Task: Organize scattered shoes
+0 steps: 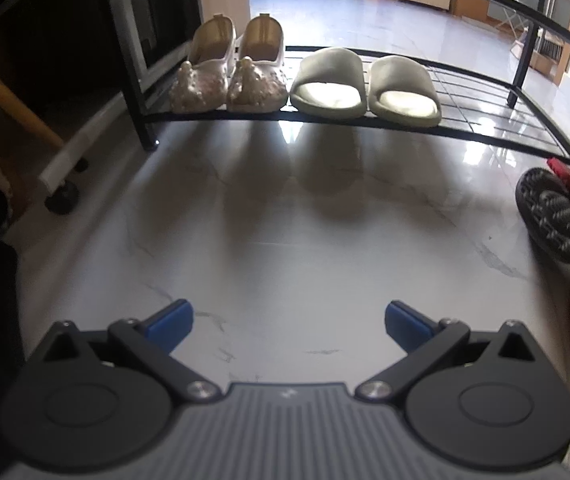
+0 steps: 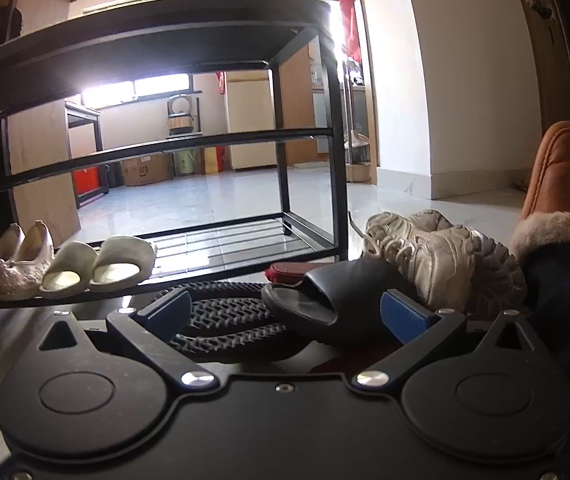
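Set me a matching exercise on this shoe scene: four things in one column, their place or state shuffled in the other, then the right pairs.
Things:
1. beaded flats
2. cream slides
3. black slide
4. left tool

Places or states:
A. on the floor pile, between the right tool's open fingers
B. open, holding nothing, over bare floor
C. at the left end of the rack's bottom shelf
D. on the bottom shelf, right of the other pair

Pairs: 1-C, 2-D, 3-A, 4-B
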`<state>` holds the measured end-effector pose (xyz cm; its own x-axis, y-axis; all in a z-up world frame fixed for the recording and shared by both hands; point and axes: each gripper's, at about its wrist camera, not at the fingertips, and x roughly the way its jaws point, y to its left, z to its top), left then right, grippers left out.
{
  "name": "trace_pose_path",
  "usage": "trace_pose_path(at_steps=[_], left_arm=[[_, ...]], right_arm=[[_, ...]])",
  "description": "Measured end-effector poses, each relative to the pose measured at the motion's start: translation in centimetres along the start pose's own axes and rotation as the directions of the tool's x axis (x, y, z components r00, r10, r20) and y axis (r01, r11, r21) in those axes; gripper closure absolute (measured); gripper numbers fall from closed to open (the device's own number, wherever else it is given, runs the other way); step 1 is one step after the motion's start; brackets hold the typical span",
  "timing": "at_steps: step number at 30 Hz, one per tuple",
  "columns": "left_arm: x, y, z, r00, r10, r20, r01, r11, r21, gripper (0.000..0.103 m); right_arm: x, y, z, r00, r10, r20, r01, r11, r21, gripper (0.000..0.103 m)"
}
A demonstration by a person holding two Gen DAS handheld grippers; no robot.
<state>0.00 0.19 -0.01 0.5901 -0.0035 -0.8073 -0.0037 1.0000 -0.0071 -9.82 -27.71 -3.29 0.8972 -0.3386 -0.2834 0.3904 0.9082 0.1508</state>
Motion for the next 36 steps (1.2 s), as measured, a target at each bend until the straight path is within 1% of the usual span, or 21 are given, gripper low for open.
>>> trace_pose_path(at_steps=[4, 6, 9, 10, 13, 20, 28, 36], left_arm=[[0.1, 0.7, 0.1, 1.0, -0.015, 0.005, 0.015, 1.0, -0.025, 0.0], [0.4, 0.7, 0.5, 1.0, 0.002, -0.005, -0.002, 1.0, -0.004, 0.0], [-0.8, -0.4, 0.1, 0.999, 0.044, 0.03, -0.045, 0.998, 0.033, 0.0], [-0.8, -0.5, 0.3, 0.999, 0.044, 0.031, -0.045, 0.998, 0.033, 0.0], [-0.9, -0.3, 0.4, 0.998, 0.036, 0.045, -0.037, 0.999, 0.023, 0.0], [-1.3, 0.0, 0.0, 0.998, 0.03, 0.06, -0.03, 0.999, 0.012, 0.0], [-1.2, 0.5, 0.2, 0.999, 0.007, 0.044, -0.005, 1.0, -0.025, 0.0], [-1.3, 0.1, 0.1, 0.998, 0.008, 0.054, -0.007, 1.0, -0.022, 0.0]], right_arm=[[0.6, -0.1, 0.3, 1.0, -0.011, -0.003, 0.011, 1.0, -0.01, 0.0], [0.5, 0.5, 0.7, 1.0, -0.005, 0.011, 0.006, 0.999, -0.036, 0.0], [-0.6, 0.9, 0.2, 0.998, 0.005, 0.061, -0.003, 0.999, -0.034, 0.0], [-1.1, 1.0, 0.0, 0.997, 0.009, 0.075, -0.007, 1.0, -0.029, 0.0], [-0.4, 0.1, 0.1, 0.999, 0.019, 0.036, -0.019, 1.0, 0.008, 0.0], [-0.5, -0.1, 0.1, 0.999, 0.021, 0.028, -0.022, 0.999, 0.024, 0.0], [-0.6, -0.1, 0.1, 1.0, 0.013, 0.026, -0.014, 0.999, 0.039, 0.0], [-0.5, -0.1, 0.2, 0.999, 0.016, 0.029, -0.017, 0.999, 0.043, 0.0]])
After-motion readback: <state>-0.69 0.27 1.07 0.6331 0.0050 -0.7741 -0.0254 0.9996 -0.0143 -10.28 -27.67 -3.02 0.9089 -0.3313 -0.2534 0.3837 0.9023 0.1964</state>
